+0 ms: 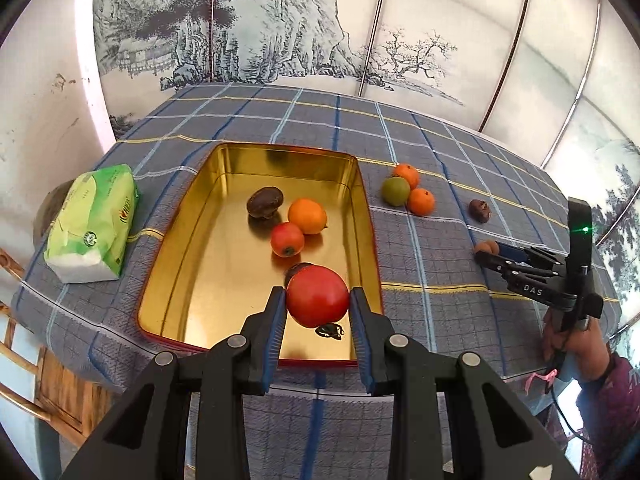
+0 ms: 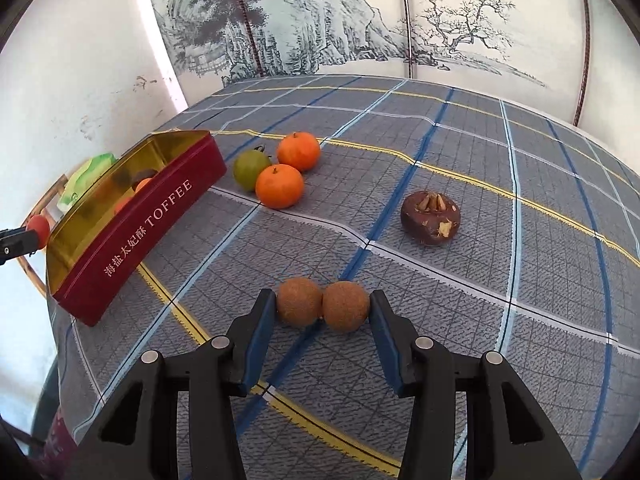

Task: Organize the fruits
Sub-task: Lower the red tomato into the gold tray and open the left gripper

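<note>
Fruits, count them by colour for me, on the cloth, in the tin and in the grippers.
Red fruits: 2
Orange fruits: 3
Green fruits: 1
Dark brown fruits: 3, one half hidden
Tan fruits: 2
Total: 11

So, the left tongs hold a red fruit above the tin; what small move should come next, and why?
Probably lower the left tongs a little and open them. They are shut on the red fruit, which already hangs over a bare part of the tin, near its front edge, with other fruit lying further back. The right tongs can wait with the two brown fruits.
</note>
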Tool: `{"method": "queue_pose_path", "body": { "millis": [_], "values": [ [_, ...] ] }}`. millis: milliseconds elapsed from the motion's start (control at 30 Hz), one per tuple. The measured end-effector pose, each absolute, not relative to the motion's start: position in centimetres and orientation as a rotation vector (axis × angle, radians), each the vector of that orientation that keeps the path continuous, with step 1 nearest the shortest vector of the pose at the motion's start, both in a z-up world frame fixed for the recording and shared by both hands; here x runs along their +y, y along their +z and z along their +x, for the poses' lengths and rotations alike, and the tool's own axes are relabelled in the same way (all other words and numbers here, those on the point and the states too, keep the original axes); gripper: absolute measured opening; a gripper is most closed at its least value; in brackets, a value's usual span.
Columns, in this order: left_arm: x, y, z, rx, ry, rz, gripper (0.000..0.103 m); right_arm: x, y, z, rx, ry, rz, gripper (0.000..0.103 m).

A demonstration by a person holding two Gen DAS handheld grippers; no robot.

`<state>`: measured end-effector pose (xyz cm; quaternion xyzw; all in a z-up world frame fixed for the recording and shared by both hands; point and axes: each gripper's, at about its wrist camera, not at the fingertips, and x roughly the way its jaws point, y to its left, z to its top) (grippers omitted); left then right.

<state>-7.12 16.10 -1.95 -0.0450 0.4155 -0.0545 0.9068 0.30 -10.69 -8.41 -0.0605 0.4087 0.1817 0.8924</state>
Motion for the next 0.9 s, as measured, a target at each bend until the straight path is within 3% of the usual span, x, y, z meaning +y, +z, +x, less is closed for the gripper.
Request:
{"method": "queue_pose_path", "body": {
  "millis": [900],
  "values": [
    [17.9,-3.1,-6.8,0.858,-0.078,-0.107,0.028,-10.4,-8.9,0.6,0.869,0.373,-0.132,0.049]
  ]
}}
